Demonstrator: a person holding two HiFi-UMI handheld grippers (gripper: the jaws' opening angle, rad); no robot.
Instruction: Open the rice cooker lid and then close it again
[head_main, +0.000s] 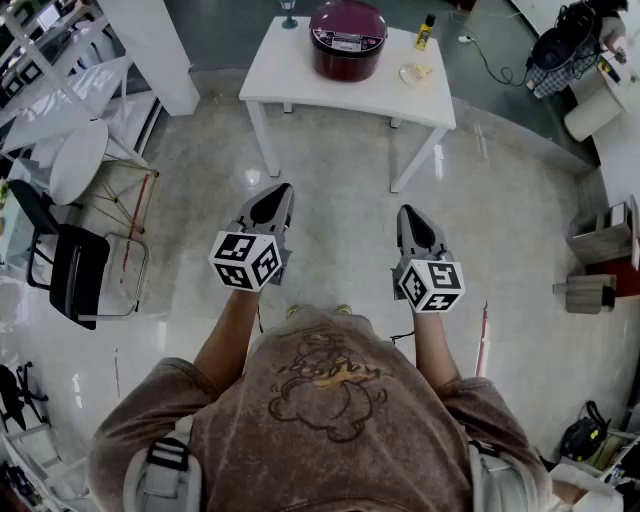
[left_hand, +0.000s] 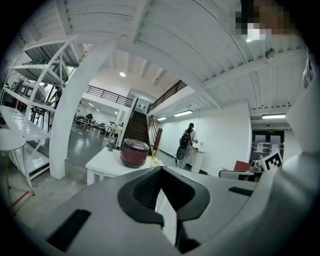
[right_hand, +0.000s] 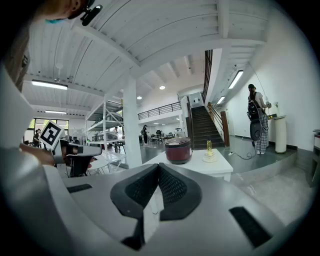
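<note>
head view: the rice cooker (head_main: 347, 38) stood lid down on the far half of a white table (head_main: 290, 70), its control panel turned toward the person. it was well apart from both tools across open floor. the left gripper (head_main: 280, 192) and the right gripper (head_main: 408, 212) pointed forward at about the same reach. the cooker lay straight ahead, roughly between their two lines, so neither hand looked clearly nearer.

left gripper view: the left gripper's (left_hand: 161, 172) jaws met at the tips, with nothing between the pads. the cooker (left_hand: 134, 152) appeared small and distant, above the jaws and a little left of their line, on the table (left_hand: 102, 162).

right gripper view: the right gripper (right_hand: 159, 167) was likewise closed and empty. the cooker (right_hand: 178, 150) sat beyond it, slightly right of the jaw line. a small yellow bottle (right_hand: 209, 146) stood just to its right on the table (right_hand: 220, 167).

the coming move seemed to be a plain walk forward to the table. the lid's front catch probably faced the approach, so either hand could take it.
</note>
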